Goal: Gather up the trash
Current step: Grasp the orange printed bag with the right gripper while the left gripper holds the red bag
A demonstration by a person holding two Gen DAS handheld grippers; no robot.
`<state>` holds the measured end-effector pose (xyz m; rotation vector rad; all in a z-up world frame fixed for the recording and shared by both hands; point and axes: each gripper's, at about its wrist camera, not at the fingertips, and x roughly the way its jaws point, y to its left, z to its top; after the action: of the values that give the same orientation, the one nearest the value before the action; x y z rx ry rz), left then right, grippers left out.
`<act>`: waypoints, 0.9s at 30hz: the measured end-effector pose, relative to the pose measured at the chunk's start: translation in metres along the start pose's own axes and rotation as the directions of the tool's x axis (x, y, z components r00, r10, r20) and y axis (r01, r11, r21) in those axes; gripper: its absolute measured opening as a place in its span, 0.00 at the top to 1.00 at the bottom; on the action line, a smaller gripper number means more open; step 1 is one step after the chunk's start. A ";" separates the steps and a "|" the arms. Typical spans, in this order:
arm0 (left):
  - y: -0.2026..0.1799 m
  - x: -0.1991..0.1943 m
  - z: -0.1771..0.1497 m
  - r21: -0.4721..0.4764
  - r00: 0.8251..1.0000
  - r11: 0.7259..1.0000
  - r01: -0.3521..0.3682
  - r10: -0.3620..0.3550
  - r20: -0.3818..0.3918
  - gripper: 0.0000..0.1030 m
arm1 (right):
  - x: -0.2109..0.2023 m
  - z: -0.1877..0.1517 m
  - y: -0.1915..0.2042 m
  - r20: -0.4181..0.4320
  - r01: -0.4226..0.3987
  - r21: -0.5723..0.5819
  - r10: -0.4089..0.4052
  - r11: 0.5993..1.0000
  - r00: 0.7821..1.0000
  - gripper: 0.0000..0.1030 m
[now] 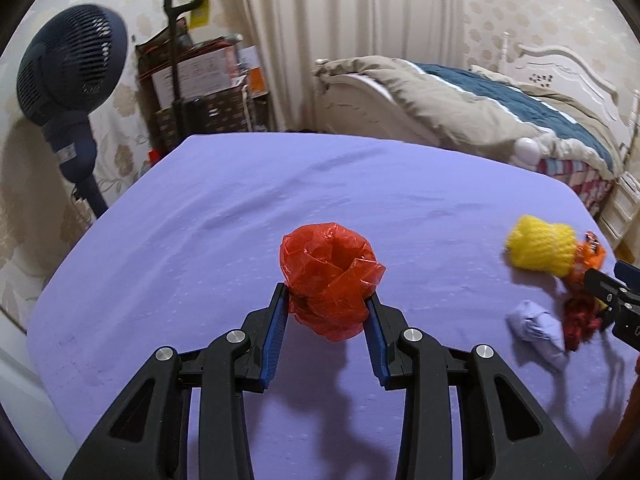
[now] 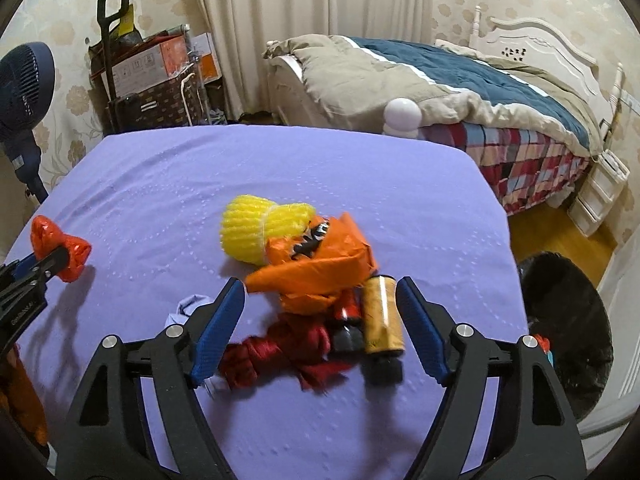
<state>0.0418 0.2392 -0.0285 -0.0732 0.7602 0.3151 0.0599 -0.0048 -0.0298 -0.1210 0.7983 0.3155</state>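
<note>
Left claw [image 1: 328, 300] clamped on a crumpled red plastic bag [image 1: 332, 284], blue pads pressing its lower half from both sides; bag lifted off the purple cloth of the table [image 1: 200, 208], its shadow lying on the cloth below; from my right wrist view the same bag [image 2: 60, 246] shows at the far left, bulging out either side of the fingers.

Right claw [image 2: 320, 304] standing wide, nothing between the pads; it hangs over the trash pile, tilted down at it; no pad touching anything as far as I can tell.

Pile, near the right edge of the table: yellow foam net [image 2: 256, 228] at the back; crumpled orange wrapper [image 2: 320, 264] touching it in front; small gold-labelled bottle [image 2: 382, 316] with a black cap lying on its side, just inside my right finger; a darker red-and-black item [image 2: 346, 320] beside it, half under the wrapper, too hidden to name; dark red crumpled bit [image 2: 276, 352] nearest me; pale lilac crumpled paper [image 2: 188, 308] mostly hidden behind my left finger, clearer in the left wrist view [image 1: 536, 332].

Black-lined bin [image 2: 568, 332] on the floor off the table's right edge, something coloured inside it, blurred.

Room behind: dark blue fan [image 1: 68, 76] at left; boxes and a hand cart [image 1: 188, 72] by the curtain; bed [image 1: 500, 112] with tan and teal quilt at right.
</note>
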 end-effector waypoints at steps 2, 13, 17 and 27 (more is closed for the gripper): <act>0.005 0.002 -0.001 -0.009 1.000 1.000 -0.005 0.004 -0.005 0.64 | 0.006 0.002 0.004 -0.008 0.006 -0.007 -0.006 1.000 1.000 0.26; 0.000 0.005 -0.007 0.000 1.000 1.000 0.015 -0.015 -0.018 0.64 | 0.013 0.000 0.005 -0.012 0.045 -0.029 -0.045 0.999 0.999 0.55; -0.004 0.003 -0.008 0.007 1.000 1.000 0.024 -0.024 -0.018 0.64 | 0.005 0.000 0.001 0.006 0.043 -0.018 -0.043 0.999 0.999 0.58; -0.023 -0.013 -0.009 0.039 0.998 0.997 0.067 -0.067 0.005 0.64 | -0.027 -0.002 -0.019 0.068 0.068 0.013 -0.069 0.998 0.995 0.58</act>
<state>0.0339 0.2120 -0.0275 -0.0612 0.7560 0.2364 0.0467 -0.0298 -0.0121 -0.1271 0.7258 0.2493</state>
